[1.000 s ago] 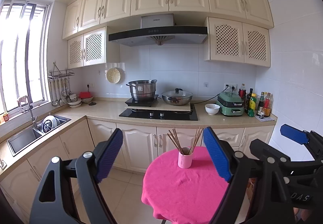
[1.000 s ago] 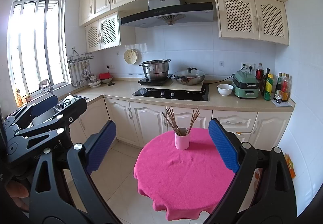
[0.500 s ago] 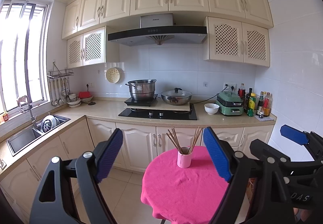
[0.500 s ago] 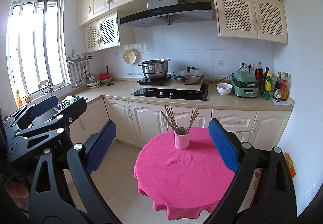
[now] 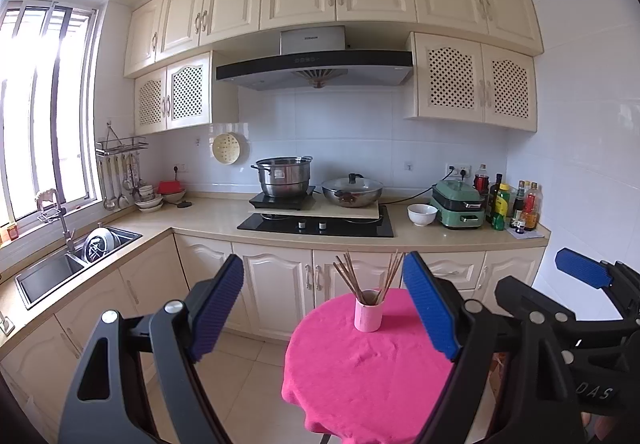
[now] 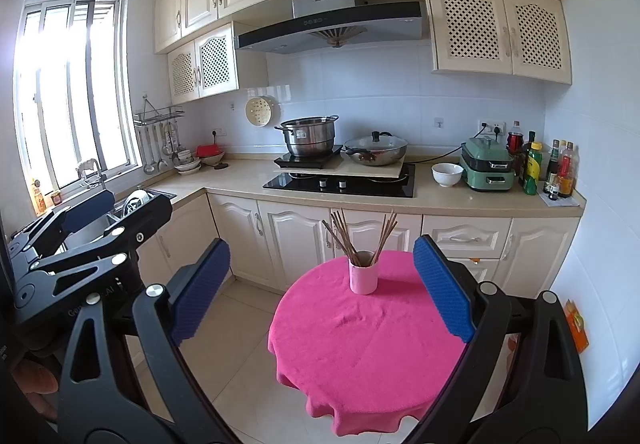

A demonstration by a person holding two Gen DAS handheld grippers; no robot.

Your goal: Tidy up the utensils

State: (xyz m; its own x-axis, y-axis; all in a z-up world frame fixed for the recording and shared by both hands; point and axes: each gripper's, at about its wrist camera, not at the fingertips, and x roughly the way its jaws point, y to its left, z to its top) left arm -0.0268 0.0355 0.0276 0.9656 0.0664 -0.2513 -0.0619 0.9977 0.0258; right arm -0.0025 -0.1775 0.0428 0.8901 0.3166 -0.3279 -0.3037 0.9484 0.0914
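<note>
A pink cup (image 5: 368,314) (image 6: 363,277) stands near the far edge of a small round table with a pink cloth (image 5: 360,376) (image 6: 360,348). Several brown chopsticks (image 5: 352,274) (image 6: 344,234) stand in it, splayed left and right. My left gripper (image 5: 324,308) is open and empty, held well short of the table. My right gripper (image 6: 322,288) is open and empty, also held back from the table. The right gripper shows at the right edge of the left wrist view (image 5: 580,272). The left gripper shows at the left of the right wrist view (image 6: 88,210).
Behind the table runs a beige counter (image 5: 208,212) with white cabinets below. On it stand a steel pot (image 5: 285,176), a lidded wok (image 5: 352,191), a white bowl (image 5: 422,214), a green cooker (image 5: 460,204) and bottles (image 5: 516,204). A sink (image 5: 52,272) lies at the left.
Both views have shifted very slightly; the table and cup sit almost where they were. Both grippers remain open.
</note>
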